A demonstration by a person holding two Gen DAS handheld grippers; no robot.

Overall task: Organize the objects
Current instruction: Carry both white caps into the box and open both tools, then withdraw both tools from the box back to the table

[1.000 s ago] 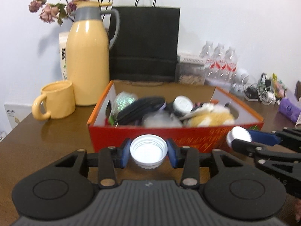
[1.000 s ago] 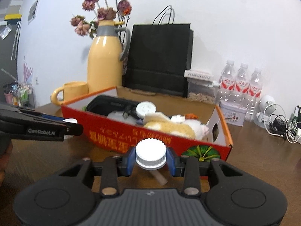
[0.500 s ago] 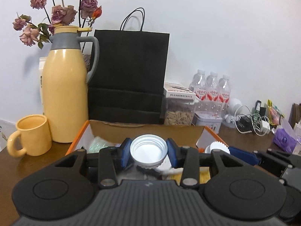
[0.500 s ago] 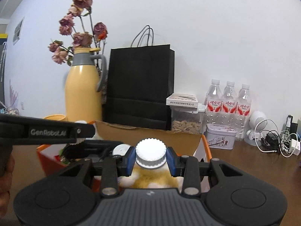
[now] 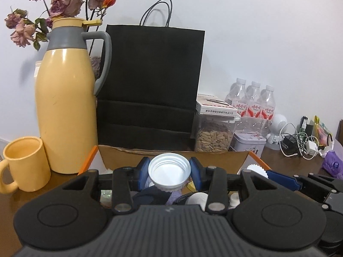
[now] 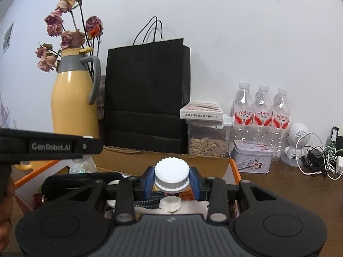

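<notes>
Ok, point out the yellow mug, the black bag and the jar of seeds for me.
yellow mug (image 5: 25,164), left wrist view, on its outer wall.
black bag (image 5: 150,81), left wrist view, on the middle of its front face.
jar of seeds (image 6: 207,145), right wrist view, on the seeds behind its clear wall.

You see a glossy smooth yellow jug (image 5: 64,107), matt black paper bag (image 5: 150,81), ridged white plastic cap (image 6: 171,176), brown cardboard box (image 5: 173,156), clear plastic bottles (image 6: 261,111), dark wooden table (image 6: 289,192).
</notes>
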